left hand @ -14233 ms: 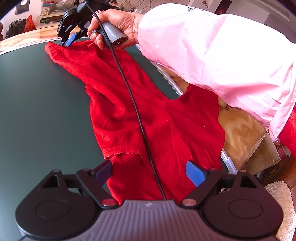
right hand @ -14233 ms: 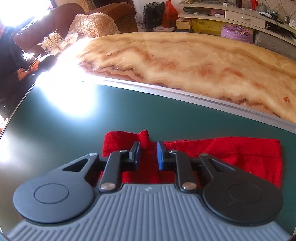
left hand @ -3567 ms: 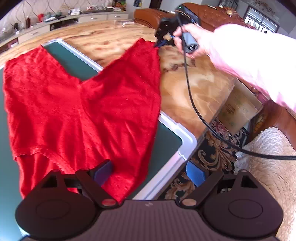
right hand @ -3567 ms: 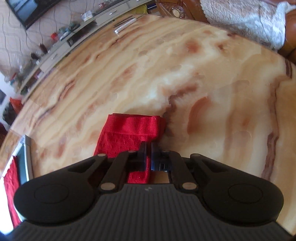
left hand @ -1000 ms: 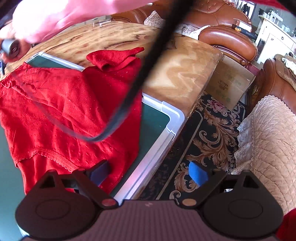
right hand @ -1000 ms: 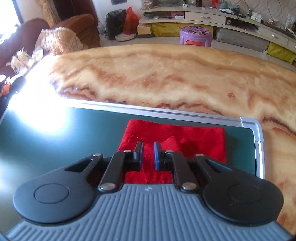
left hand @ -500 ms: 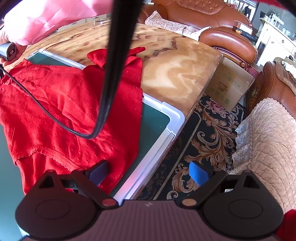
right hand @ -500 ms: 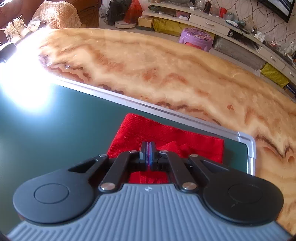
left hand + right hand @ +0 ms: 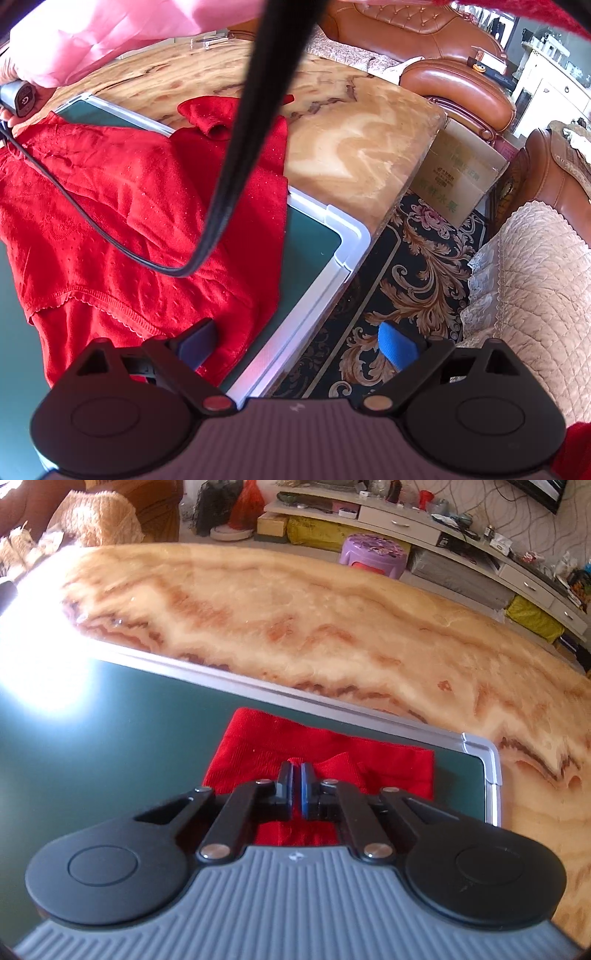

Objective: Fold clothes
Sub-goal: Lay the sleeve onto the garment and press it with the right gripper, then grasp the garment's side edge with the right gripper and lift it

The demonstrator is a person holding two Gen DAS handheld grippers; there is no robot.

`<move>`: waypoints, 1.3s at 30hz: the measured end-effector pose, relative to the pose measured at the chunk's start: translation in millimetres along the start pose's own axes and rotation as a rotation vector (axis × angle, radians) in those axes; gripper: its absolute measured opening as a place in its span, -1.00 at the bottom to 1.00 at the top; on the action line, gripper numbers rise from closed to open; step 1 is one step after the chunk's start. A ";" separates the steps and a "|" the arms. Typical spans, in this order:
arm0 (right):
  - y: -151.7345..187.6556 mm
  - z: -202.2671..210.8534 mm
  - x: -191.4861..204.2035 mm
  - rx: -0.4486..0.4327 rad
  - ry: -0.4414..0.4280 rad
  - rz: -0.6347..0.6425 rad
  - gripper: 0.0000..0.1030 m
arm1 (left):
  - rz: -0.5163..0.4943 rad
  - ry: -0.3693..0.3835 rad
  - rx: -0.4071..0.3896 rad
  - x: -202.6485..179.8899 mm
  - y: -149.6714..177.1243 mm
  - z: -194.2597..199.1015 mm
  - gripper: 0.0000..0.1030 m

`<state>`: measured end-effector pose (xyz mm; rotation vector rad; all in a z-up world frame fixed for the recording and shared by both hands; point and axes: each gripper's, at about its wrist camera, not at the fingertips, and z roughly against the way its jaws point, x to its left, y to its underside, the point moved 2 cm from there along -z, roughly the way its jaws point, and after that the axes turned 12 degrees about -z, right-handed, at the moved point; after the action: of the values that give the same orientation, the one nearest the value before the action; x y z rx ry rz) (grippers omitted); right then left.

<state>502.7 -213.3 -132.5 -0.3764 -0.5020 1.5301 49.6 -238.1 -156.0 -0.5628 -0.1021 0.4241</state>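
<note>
- My right gripper has its two fingers squeezed almost together, pinching a little bump of the red clothes.
- That end of the red clothes lies on the green mat, near the mat's silver corner.
- My left gripper has its fingers spread wide apart and holds nothing.
- It hangs over the mat's white corner, at the edge of the red clothes.
- One red sleeve end reaches off the mat onto the marble table.
- A black cable loops across the clothes.
</note>
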 end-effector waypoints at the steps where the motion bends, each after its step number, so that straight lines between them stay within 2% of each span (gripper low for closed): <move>1: -3.3 4.0 -3.7 -0.007 -0.020 -0.039 -0.88 | -0.001 -0.001 0.000 -0.1 -0.1 0.0 0.90; 5: -17.9 15.1 -14.9 -0.046 -0.123 -0.230 -0.88 | -0.013 -0.005 0.003 -1.3 0.1 0.2 0.90; 7: -22.5 8.8 -12.7 -0.043 -0.146 -0.290 -0.88 | -0.017 -0.006 0.005 -1.7 0.2 0.4 0.90; 12: -17.3 -25.8 2.2 -0.006 -0.037 -0.251 -0.80 | -0.008 0.000 0.005 -0.8 -0.1 0.9 0.91; 15: -13.0 -24.3 -5.1 -0.007 -0.083 -0.252 -0.60 | -0.011 -0.002 0.007 -0.6 0.6 1.0 0.91; 18: -18.4 0.2 -31.8 -0.031 -0.209 -0.316 -0.46 | -0.016 -0.003 0.009 0.0 1.2 1.3 0.91; 20: -24.7 16.2 -50.2 -0.076 -0.196 -0.312 -0.36 | -0.018 -0.005 0.009 -0.1 1.1 1.5 0.91; 24: -22.7 9.9 -69.2 -0.046 -0.097 -0.266 -0.36 | -0.022 -0.008 0.010 -0.4 0.9 1.4 0.91; 27: -11.9 -9.8 -71.7 -0.010 -0.094 -0.275 -0.36 | -0.022 -0.007 0.012 -0.6 0.7 1.0 0.92; 30: -3.6 -22.7 -69.7 -0.025 -0.096 -0.286 -0.39 | -0.020 -0.004 0.013 -0.4 0.1 0.2 0.92; 31: -1.7 -24.7 -68.3 -0.033 -0.089 -0.281 -0.81 | -0.019 -0.003 0.013 -0.4 -0.1 -0.1 0.92; 32: -0.8 -26.4 -66.1 -0.032 -0.091 -0.272 -0.87 | -0.018 -0.001 0.013 -0.4 -0.3 -0.4 0.93; 36: -3.1 -20.3 -63.5 -0.076 -0.101 -0.264 -0.87 | -0.028 -0.006 0.018 -2.4 -1.2 -2.0 0.95; 39: -2.5 -24.2 -63.0 -0.046 -0.060 -0.233 -0.71 | -0.025 -0.006 0.018 -2.4 -1.6 -2.3 0.95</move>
<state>519.3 -274.2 -156.3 -0.2976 -0.6077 1.3089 48.5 -241.4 -157.0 -0.5419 -0.1104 0.4019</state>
